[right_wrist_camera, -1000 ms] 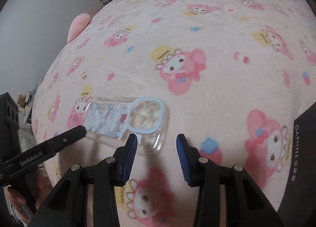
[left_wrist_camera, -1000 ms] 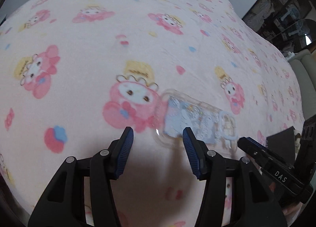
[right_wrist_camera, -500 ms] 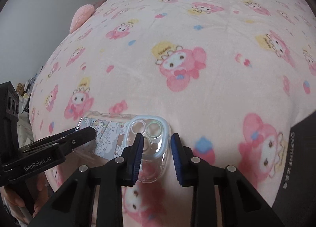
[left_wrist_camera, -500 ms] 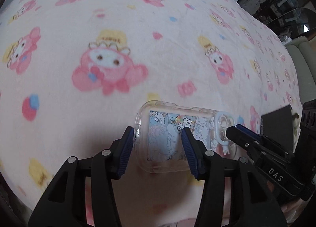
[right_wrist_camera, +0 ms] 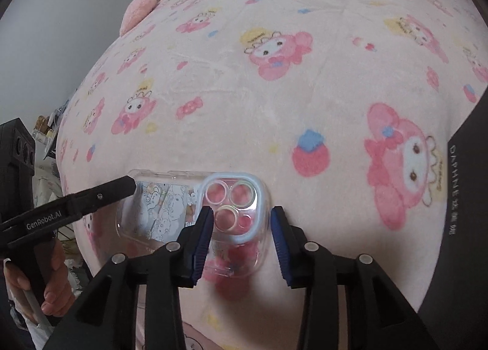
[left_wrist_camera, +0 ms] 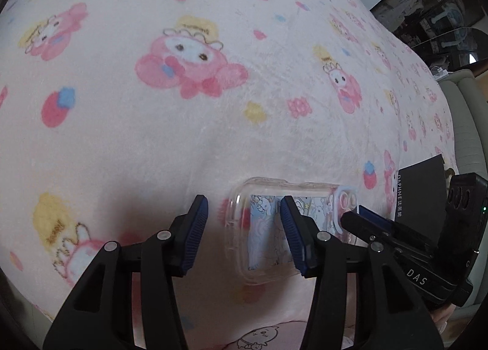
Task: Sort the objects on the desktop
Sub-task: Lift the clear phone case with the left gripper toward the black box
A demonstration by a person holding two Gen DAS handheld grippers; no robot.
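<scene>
1. The case (right_wrist_camera: 195,212) lies flat on the blanket (right_wrist_camera: 305,100), between both claws.
2. Right claw (right_wrist_camera: 241,225) is opening, straddling its camera end without gripping.
3. Left claw (left_wrist_camera: 244,222) stands part-open over the other end, holding nothing.

The blanket (right_wrist_camera: 305,100) is pale pink fleece, printed all over with pink hooded rabbit figures in yellow frilled caps, red strawberries with blue tops, and small pink bows and yellow flowers. The phone case (right_wrist_camera: 170,209) is clear plastic with a pastel blue-and-white cartoon panel inside and a light-blue rim round its camera cut-outs. Both grippers, the left gripper (left_wrist_camera: 244,228) and the right gripper (right_wrist_camera: 241,240), are black with ribbed blue pads, and the box (right_wrist_camera: 463,212) at the blanket's right edge is black with white lettering.
</scene>
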